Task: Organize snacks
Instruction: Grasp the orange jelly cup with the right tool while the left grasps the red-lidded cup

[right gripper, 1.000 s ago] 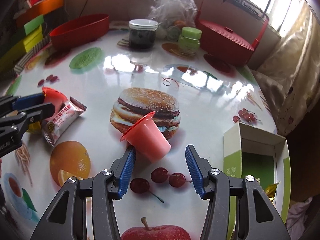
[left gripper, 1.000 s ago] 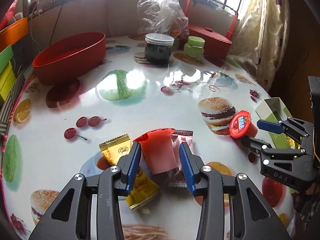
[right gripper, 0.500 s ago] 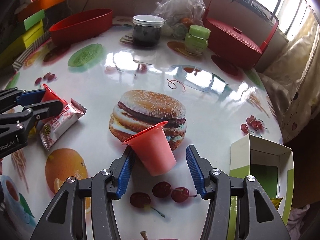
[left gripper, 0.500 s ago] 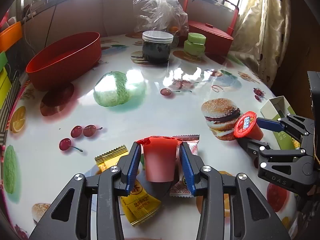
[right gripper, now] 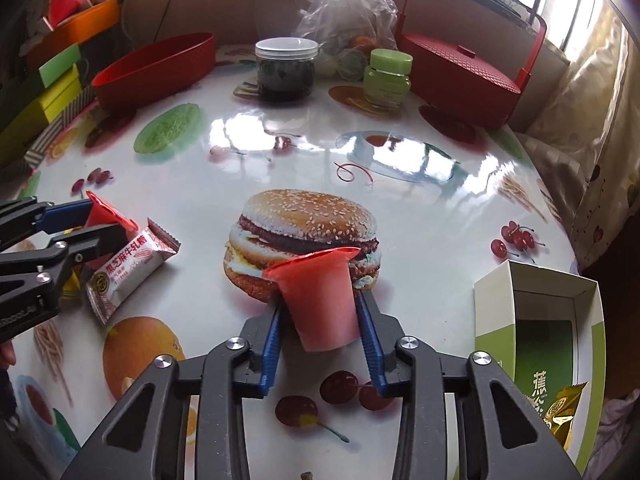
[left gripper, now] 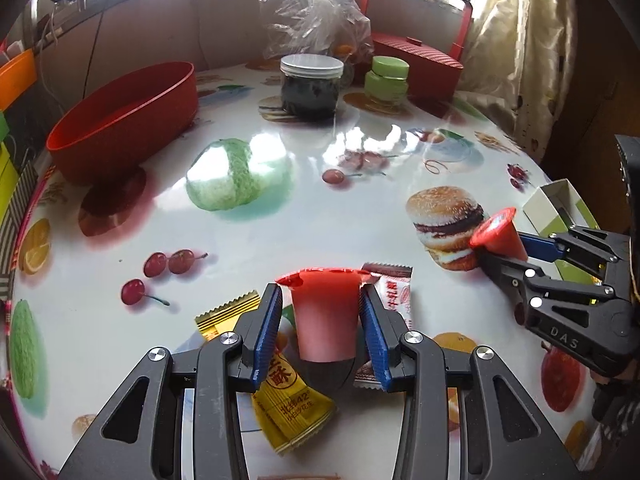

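Left wrist view: the left gripper (left gripper: pixel 320 316) sits low in the centre of the frame, its blue pads clamped on a pink jelly cup (left gripper: pixel 325 316) with a red foil lid, held upright just above a yellow snack packet (left gripper: pixel 286 396) and a white-and-red snack bar (left gripper: pixel 394 292) lying on the glossy fruit-print table (left gripper: pixel 248 240). At the right edge the right gripper (left gripper: pixel 500 246) reaches in holding a second jelly cup (left gripper: pixel 498 234) tipped on its side, lid toward the burger print. Right wrist view: the right gripper's jaws have just been closing, and its pads now press both sides of that second cup (right gripper: pixel 320 300) at lower centre, in front of the printed burger. An open green-and-white box (right gripper: pixel 540 308) stands at the lower right with a gold wrapper (right gripper: pixel 568 408) poking out near its front corner. At the left edge the left gripper (right gripper: pixel 100 222) holds its cup over the snack bar (right gripper: pixel 128 268). At the top of the frame stand a red oval bowl (right gripper: pixel 156 68), a dark jar (right gripper: pixel 286 70) with a clear lid, a small green jar (right gripper: pixel 388 76), a crumpled plastic bag (right gripper: pixel 340 12) and a red lidded basket (right gripper: pixel 468 64).
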`<action>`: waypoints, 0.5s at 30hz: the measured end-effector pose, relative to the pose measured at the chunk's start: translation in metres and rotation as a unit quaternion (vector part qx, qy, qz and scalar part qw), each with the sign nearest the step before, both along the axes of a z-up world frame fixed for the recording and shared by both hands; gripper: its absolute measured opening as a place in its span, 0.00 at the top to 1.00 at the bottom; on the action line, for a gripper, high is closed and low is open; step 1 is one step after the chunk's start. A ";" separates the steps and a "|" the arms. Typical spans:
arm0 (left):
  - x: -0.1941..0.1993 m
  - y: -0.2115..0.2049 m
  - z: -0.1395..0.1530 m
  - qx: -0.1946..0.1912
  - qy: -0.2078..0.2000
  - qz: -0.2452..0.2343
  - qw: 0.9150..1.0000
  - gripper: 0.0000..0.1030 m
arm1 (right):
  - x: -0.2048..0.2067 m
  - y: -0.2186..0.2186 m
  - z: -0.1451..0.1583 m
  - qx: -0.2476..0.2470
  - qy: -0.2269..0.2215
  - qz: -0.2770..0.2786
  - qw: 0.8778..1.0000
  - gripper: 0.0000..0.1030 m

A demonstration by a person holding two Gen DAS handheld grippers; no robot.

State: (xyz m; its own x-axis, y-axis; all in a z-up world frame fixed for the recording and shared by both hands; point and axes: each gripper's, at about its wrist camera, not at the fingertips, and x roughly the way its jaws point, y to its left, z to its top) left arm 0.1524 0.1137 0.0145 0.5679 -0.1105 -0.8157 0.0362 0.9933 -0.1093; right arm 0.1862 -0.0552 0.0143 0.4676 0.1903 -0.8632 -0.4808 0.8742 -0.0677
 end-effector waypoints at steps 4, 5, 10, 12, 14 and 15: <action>0.001 0.002 -0.002 -0.009 0.001 0.008 1.000 0.60 | -0.003 -0.001 0.000 0.005 -0.002 -0.001 1.000 0.71; 0.002 0.002 -0.002 -0.009 0.002 0.007 1.000 0.60 | -0.003 -0.001 0.000 0.006 -0.002 -0.002 1.000 0.71; 0.007 -0.004 -0.005 0.005 0.007 0.001 1.000 0.60 | -0.003 -0.002 0.000 0.009 -0.001 -0.002 1.000 0.71; 0.008 -0.005 -0.005 0.004 0.006 0.001 1.000 0.60 | -0.003 -0.002 0.000 0.009 -0.003 -0.002 1.000 0.71; 0.008 -0.004 -0.005 0.000 0.004 0.004 1.000 0.60 | -0.003 -0.003 0.001 0.011 -0.004 -0.005 1.000 0.71; 0.007 -0.004 -0.005 -0.003 0.003 0.005 1.000 0.60 | -0.004 -0.004 0.001 0.013 -0.004 -0.006 1.000 0.71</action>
State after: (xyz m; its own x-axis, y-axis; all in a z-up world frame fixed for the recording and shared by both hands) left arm 0.1594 0.1097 0.0096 0.5647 -0.1085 -0.8182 0.0248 0.9931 -0.1146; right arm 0.1825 -0.0587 0.0154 0.4776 0.2066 -0.8539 -0.4699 0.8813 -0.0496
